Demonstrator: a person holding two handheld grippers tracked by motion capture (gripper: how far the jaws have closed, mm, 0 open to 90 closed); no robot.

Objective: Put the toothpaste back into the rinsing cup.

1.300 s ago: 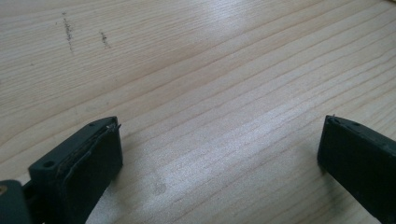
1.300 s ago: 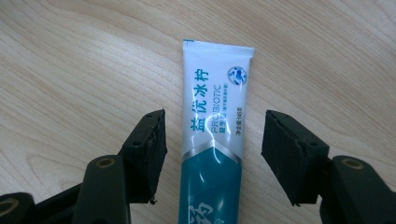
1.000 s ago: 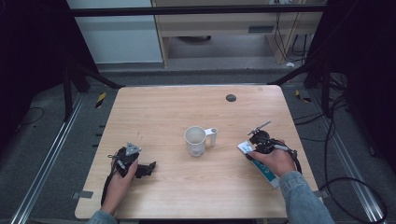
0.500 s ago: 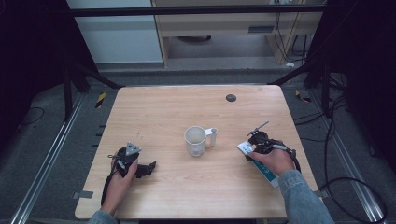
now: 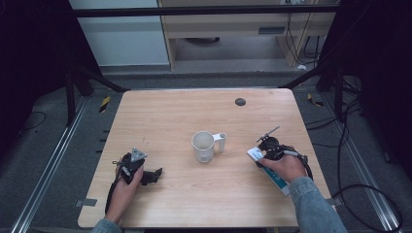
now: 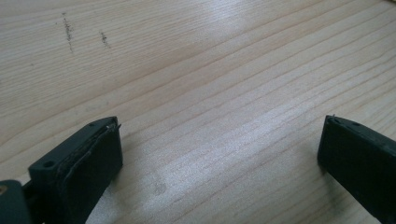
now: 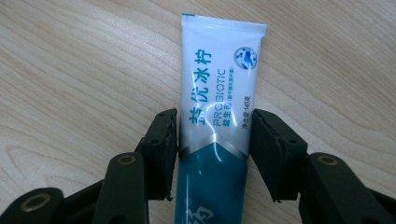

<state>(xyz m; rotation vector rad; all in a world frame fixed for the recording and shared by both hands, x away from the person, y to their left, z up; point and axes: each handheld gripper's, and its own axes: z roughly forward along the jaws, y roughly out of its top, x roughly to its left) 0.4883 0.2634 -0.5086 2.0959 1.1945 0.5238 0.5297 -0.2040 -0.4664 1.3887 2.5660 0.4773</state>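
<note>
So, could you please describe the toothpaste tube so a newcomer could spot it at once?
On the wooden table, look right of the white mug. The toothpaste tube lies flat between the right hand-held gripper's closing jaws, the only white-and-teal printed thing there.

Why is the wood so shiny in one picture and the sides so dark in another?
Left gripper view: lamp glare whitens the table near the top. High view: light falls on the tabletop, the surrounding floor stays dark. Right gripper view: sharp print on the tube, with a small glint.

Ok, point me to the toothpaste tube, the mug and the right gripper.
toothpaste tube [image 7: 217, 88], right gripper view, white printed upper part.
mug [image 5: 203, 147], high view, its white side wall.
right gripper [image 7: 215, 140], right gripper view, midway between its fingertips, jaws at the tube's edges.
</note>
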